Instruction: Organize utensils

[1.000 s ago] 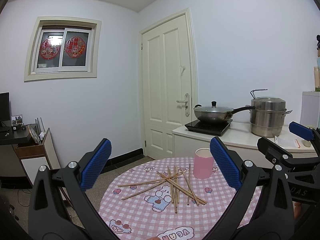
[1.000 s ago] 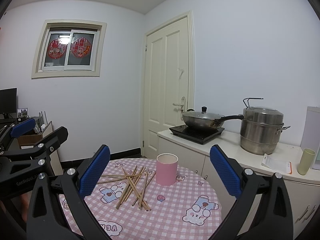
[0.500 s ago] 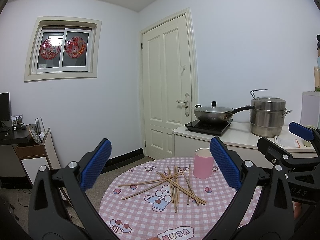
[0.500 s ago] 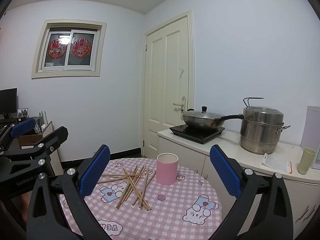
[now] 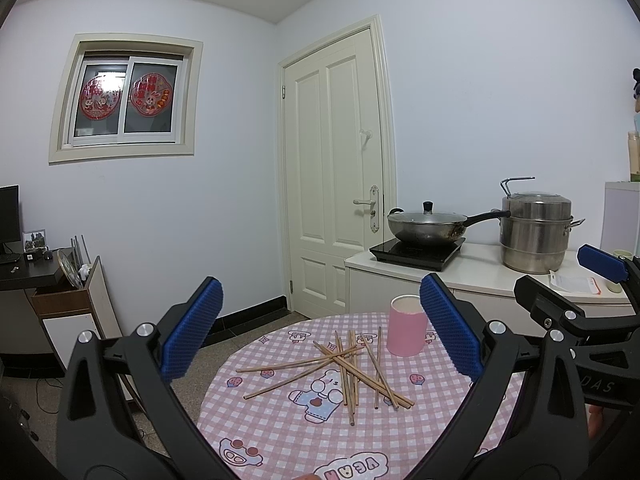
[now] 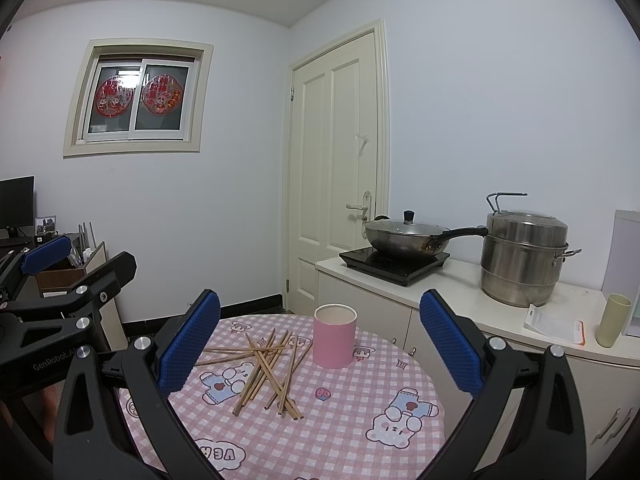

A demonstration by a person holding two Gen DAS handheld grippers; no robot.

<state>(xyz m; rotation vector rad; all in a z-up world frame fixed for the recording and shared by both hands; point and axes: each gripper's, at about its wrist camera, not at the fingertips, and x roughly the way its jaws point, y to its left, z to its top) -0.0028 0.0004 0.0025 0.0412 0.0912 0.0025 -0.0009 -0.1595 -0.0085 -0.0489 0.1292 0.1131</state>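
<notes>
So both sets of jaws are spread wide w/ nothing in them: left gripper (image 5: pixel 320 332) and right gripper (image 6: pixel 320 336) hover above the desk (image 6: pixel 340 432). Chopsticks (image 5: pixel 352 368) lie in a crossed pile just beside the pink cup (image 5: pixel 406 330), on its left, not touching afaict. Nothing's in the cup yet imo. Tip: grab one stick off the top of the pile, near its middle, so the rest don't scatter, then drop it in upright.
</notes>
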